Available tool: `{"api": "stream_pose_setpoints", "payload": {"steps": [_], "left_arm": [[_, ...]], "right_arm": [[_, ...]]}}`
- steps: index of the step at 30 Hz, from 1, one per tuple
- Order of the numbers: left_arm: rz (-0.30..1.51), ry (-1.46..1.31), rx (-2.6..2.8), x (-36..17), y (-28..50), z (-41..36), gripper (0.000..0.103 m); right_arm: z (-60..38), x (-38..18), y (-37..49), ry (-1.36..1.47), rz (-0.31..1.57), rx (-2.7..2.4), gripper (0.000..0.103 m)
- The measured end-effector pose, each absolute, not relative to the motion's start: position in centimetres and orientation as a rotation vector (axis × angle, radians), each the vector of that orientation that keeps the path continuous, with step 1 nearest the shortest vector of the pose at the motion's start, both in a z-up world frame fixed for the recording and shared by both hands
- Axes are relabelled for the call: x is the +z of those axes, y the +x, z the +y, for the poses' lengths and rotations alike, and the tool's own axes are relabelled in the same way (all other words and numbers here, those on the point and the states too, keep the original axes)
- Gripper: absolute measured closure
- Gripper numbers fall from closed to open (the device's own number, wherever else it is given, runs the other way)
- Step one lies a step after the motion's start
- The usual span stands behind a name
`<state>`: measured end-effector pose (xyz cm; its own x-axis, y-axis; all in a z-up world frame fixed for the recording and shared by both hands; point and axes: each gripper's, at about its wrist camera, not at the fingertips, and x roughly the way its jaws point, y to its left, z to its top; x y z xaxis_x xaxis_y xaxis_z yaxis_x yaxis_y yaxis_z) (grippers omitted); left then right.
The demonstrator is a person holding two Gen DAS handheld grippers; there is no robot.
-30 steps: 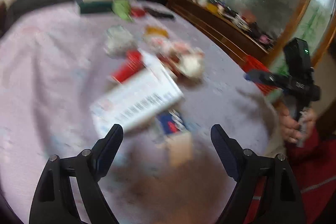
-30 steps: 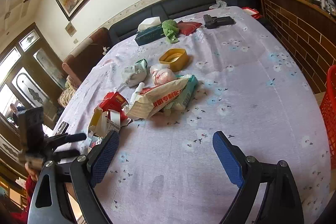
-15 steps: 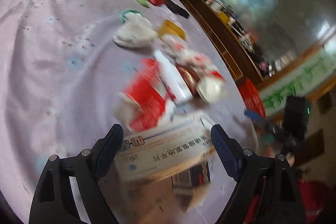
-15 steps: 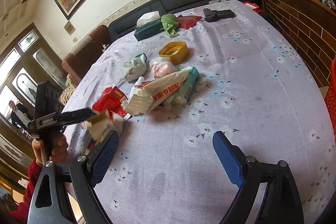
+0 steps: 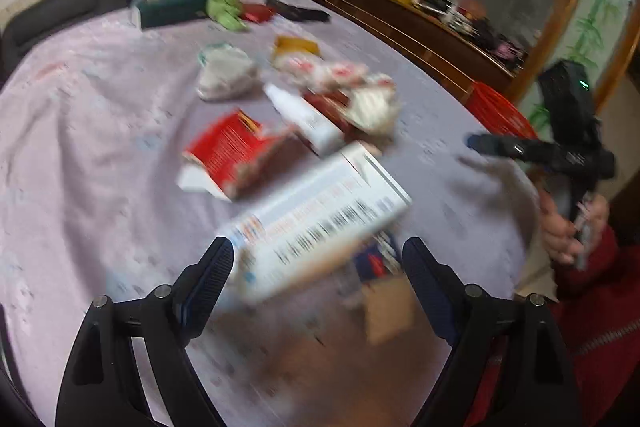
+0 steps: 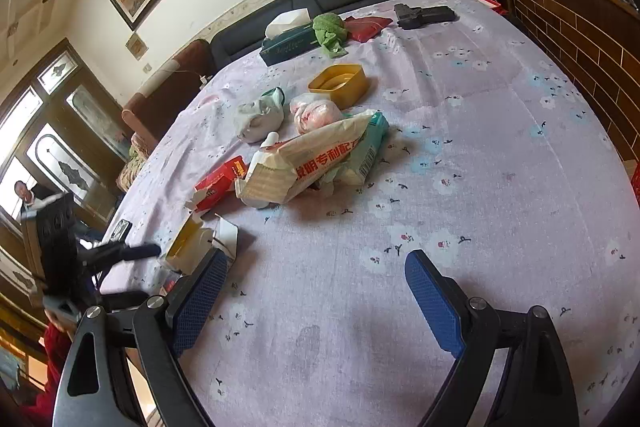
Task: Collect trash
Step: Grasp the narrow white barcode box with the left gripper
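Scanning left to right across the lilac floral-cloth worktop [image 6: 460, 155]. Left gripper [image 5: 316, 267]: black frame, ribbed blue pads, jaws spread wide, tilted down over the near edge; blurred white cardboard box with barcode [image 5: 320, 219] lies between and just beyond the jaws, contact not discernible. From the right wrist view the same gripper [image 6: 132, 267] shows at far left, side-on, beside the open yellow-lined end of that box [image 6: 196, 247].

Trash cluster mid-worktop: torn red cardboard carton [image 6: 218, 183], flattened; white plastic tube [image 6: 264, 151]; crumpled cream paper bag with red print [image 6: 316, 159] overlapping a teal-and-white plastic packet [image 6: 368, 147]; grey-white crumpled plastic bag [image 6: 260, 115]; pink knotted bag [image 6: 316, 115]; yellow oval plastic tub [image 6: 340, 83], upright.

Left wrist view alone shows a red mesh basket [image 5: 500, 111] beyond the worktop's right edge, and the hand [image 5: 568, 227] gripping the right gripper's handle, red sleeve.

Right gripper [image 6: 316, 291]: blue textured pads, jaws spread, nothing between them, hovering over bare cloth near the edge; seen from the left view [image 5: 504, 147] level, pointing inward.
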<state>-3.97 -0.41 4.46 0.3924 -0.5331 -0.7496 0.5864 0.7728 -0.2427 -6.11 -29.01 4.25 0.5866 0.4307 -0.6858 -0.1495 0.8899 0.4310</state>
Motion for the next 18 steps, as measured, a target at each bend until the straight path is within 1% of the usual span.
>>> {"api": "stream_pose_setpoints", "payload": {"steps": [5,6,8,12,13,14,15,16,17,18], "left_arm": [[0.990,0.100,-0.694,2.8,-1.5,-1.6,0.017],[0.989,0.103,-0.710,2.5,-1.2,-1.8,0.014],[0.987,0.102,-0.724,2.4,-0.6,-2.1,0.012],[1.016,0.010,-0.710,1.8,1.1,-2.3,0.012],[1.026,-0.014,-0.702,1.6,1.3,-2.3,0.014],[1.025,-0.045,-0.679,1.6,1.5,-2.2,0.023],[1.020,-0.077,-0.658,1.8,1.5,-2.0,0.029],[1.013,-0.107,-0.641,2.0,1.4,-1.7,0.045],[1.008,-0.132,-0.611,2.1,1.3,-1.5,0.058],[1.007,-0.146,-0.576,2.2,1.2,-1.3,0.063]], "right_arm": [[-29.7,4.4,-6.5,0.357,0.876,0.320,0.010],[-29.9,4.4,-6.6,0.361,0.877,0.314,0.010],[-30.1,4.4,-6.7,0.363,0.875,0.312,0.010],[-30.1,4.3,-6.9,0.362,0.880,0.309,0.010],[-30.0,4.4,-6.9,0.362,0.881,0.310,0.010],[-29.9,4.4,-7.0,0.363,0.882,0.311,0.010],[-29.8,4.5,-7.0,0.363,0.881,0.314,0.010],[-29.6,4.5,-7.1,0.361,0.880,0.319,0.010],[-29.5,4.6,-7.1,0.357,0.879,0.322,0.010],[-29.4,4.7,-7.2,0.351,0.878,0.323,0.010]]}}
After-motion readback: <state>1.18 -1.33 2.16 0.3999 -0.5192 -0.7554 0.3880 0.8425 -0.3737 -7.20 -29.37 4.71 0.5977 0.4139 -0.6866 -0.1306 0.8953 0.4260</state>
